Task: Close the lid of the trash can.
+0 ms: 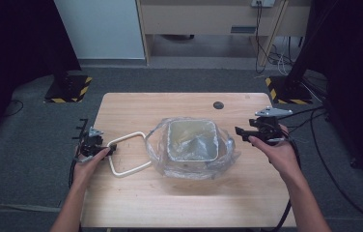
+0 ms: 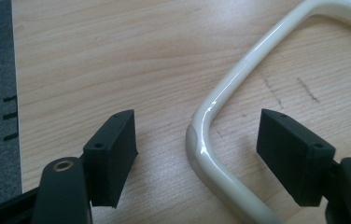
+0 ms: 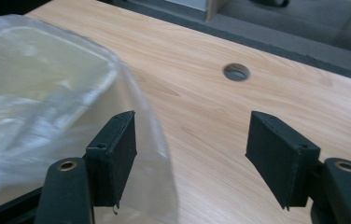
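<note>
At the worktop's (image 1: 136, 104) left edge, the left gripper (image 1: 92, 144) sat low over the wood, its fingers (image 2: 110, 154) spread wide, pressing nothing. Between them, touching neither, lay one rounded corner of a cream plastic rim frame (image 1: 127, 153), flat on the worktop just left of the bin. At centre stood a small square cream waste bin (image 1: 192, 140), upright, lined with a clear plastic bag (image 1: 156, 145) whose loose edge spilled out around the bin onto the wood. Behind it, near the far edge, was a round cable hole (image 1: 218, 105). At the right, the right gripper (image 1: 261, 130) was held beside the bag, fingers (image 3: 113, 154) wide apart, gripping nothing; one finger stood against the bag's outer fold (image 3: 155, 154), contact uncertain.
</note>
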### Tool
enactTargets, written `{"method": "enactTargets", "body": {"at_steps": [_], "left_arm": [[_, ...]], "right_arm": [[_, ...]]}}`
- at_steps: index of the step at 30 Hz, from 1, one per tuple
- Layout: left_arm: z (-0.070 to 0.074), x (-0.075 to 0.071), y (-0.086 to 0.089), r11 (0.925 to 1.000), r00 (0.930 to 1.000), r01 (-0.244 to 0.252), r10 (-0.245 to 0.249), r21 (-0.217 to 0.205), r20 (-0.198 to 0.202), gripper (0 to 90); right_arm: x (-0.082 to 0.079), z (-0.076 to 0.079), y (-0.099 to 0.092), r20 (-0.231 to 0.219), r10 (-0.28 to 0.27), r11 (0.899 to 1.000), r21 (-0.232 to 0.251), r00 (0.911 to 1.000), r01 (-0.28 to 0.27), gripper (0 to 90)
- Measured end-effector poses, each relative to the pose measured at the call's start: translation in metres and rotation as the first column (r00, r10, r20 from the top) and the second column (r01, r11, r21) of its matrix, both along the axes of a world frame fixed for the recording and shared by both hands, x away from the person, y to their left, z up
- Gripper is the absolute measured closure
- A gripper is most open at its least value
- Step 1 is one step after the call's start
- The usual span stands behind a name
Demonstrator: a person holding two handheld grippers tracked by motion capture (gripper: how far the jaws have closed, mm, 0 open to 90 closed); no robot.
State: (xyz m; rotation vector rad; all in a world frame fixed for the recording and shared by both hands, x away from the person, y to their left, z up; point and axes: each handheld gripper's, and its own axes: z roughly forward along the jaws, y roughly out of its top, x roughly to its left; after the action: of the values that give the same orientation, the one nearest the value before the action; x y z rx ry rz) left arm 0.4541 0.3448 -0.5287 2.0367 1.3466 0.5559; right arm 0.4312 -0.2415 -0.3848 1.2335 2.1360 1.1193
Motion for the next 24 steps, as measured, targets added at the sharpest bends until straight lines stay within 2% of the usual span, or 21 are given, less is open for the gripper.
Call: {"method": "enactTargets", "body": {"at_steps": [2,5,6,8,11,16,20,24], "left_arm": [[-0.001,-0.002,0.001,1.0,0.9998,0.001,0.0,-0.007,0.019,33.0],[-0.003,-0.006,0.004,0.9998,0.9987,-0.001,0.002,-0.021,0.051,43.9],[-0.004,-0.007,0.005,0.9998,0.9978,-0.002,0.004,-0.02,0.066,51.3],[-0.005,-0.011,0.007,0.9995,0.9965,-0.011,0.014,-0.028,0.083,59.5],[-0.005,-0.014,0.006,0.9997,0.9952,-0.022,0.023,-0.012,0.095,73.2],[-0.005,-0.016,0.003,0.9993,0.9939,-0.036,0.034,0.014,0.105,74.5],[-0.004,-0.019,0.001,0.9992,0.9929,-0.038,0.037,0.01,0.113,75.7],[0.005,-0.023,0.0,0.9991,0.987,-0.041,0.042,-0.006,0.155,76.8]], "right_arm": [[0.001,-0.007,-0.01,-0.011,-0.029,1.0,0.006,0.9995,0.029,32.9],[0.0,-0.017,-0.022,-0.024,-0.055,0.998,0.007,0.9982,0.055,32.8],[-0.001,-0.019,-0.024,-0.032,-0.063,0.998,0.009,0.9975,0.063,32.9],[-0.002,-0.026,-0.03,-0.035,-0.065,0.998,0.0,0.9973,0.065,32.7],[-0.005,-0.035,-0.036,-0.051,-0.082,0.997,-0.003,0.9953,0.082,32.6],[-0.008,-0.045,-0.041,-0.065,-0.096,0.995,-0.004,0.9933,0.096,32.6],[-0.008,-0.053,-0.042,-0.061,-0.098,0.995,-0.01,0.9933,0.097,32.6],[-0.008,-0.062,-0.04,-0.072,-0.109,0.994,-0.011,0.9915,0.108,32.7]]}}
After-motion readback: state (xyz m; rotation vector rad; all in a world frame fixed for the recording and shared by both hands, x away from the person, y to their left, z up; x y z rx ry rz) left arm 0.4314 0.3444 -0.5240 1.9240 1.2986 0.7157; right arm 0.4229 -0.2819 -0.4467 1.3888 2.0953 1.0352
